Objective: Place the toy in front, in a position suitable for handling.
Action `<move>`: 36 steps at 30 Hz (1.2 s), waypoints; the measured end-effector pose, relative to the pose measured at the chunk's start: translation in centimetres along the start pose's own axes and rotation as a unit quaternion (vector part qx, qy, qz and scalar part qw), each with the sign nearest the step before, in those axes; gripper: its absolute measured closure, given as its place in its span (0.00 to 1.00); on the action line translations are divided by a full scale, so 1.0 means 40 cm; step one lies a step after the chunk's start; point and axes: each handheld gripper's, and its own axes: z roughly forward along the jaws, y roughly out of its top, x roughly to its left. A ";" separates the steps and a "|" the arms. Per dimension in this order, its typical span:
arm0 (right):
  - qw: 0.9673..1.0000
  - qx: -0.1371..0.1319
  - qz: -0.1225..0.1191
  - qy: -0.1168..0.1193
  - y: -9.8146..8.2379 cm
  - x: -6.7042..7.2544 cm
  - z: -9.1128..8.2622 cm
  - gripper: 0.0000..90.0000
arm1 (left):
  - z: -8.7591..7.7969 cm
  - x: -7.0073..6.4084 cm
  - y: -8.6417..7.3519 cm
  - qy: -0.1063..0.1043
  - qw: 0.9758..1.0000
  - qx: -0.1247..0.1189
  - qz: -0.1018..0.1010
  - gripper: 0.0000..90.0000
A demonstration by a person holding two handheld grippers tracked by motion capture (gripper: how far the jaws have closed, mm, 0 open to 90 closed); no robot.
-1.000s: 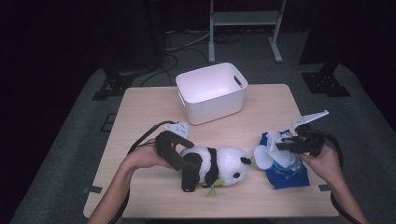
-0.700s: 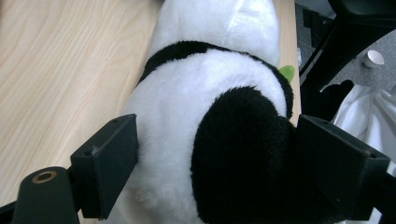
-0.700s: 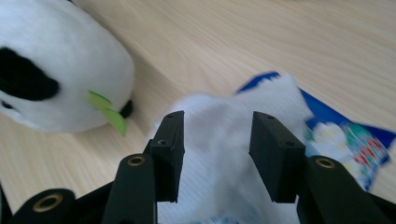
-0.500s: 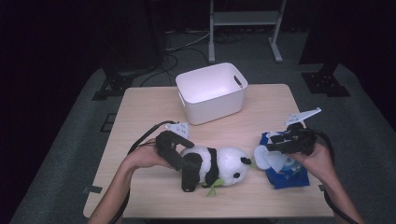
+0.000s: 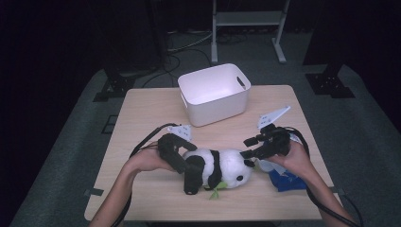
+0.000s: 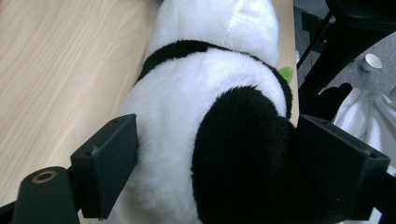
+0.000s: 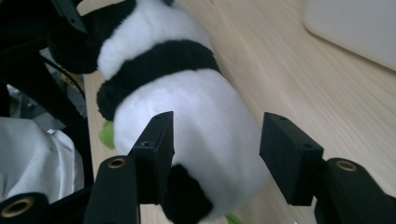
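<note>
The black-and-white plush panda toy (image 5: 222, 171) lies on its side on the light wooden counter (image 5: 146, 118), near the middle of the front edge, with a small green felt leaf (image 5: 216, 190) poking out under it toward that edge. There is one panda.

The left gripper (image 5: 189, 170) is clenched on the panda's rear end: in the left gripper view its two black pads press into the white fur and the black hind leg (image 6: 243, 154) from either side. The left hand (image 5: 149, 161) rests on the counter to the left of the toy, as it did a second ago, and the panda has not shifted.

The right gripper (image 5: 250, 147) is at the panda's head end with its jaws spread and nothing gripped; they have just been opening. In the right gripper view the panda's white body (image 7: 187, 121) sits between the two black pads (image 7: 156, 154) with a gap at the far pad, so the pads do not press on it. A second ago this gripper was farther toward the right edge, over the blue cloth; it has since come across to the toy.

One blue-and-white crumpled cloth item (image 5: 286, 179) lies near the front right corner, partly under the right hand (image 5: 293, 158).

One white rectangular plastic bin (image 5: 215, 94) with a handle slot stands at the middle of the counter's far edge, well apart from the panda. Its inside looks bare white.
</note>
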 end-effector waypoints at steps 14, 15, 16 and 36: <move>0.996 0.070 -0.045 0.029 0.046 0.041 0.097 0.41 | 0.015 0.009 0.003 0.014 1.000 0.006 -0.027 0.19; 0.996 0.074 -0.050 0.026 0.047 0.044 0.103 0.43 | 0.017 0.010 0.005 0.016 1.000 0.008 -0.025 0.23; 0.995 0.077 -0.053 0.024 0.047 0.046 0.110 0.45 | 0.020 0.010 0.006 0.016 0.999 0.007 -0.027 0.25; 0.995 0.062 -0.067 -0.039 0.091 0.014 0.107 0.80 | -0.005 0.048 0.047 0.058 0.998 -0.016 -0.022 0.40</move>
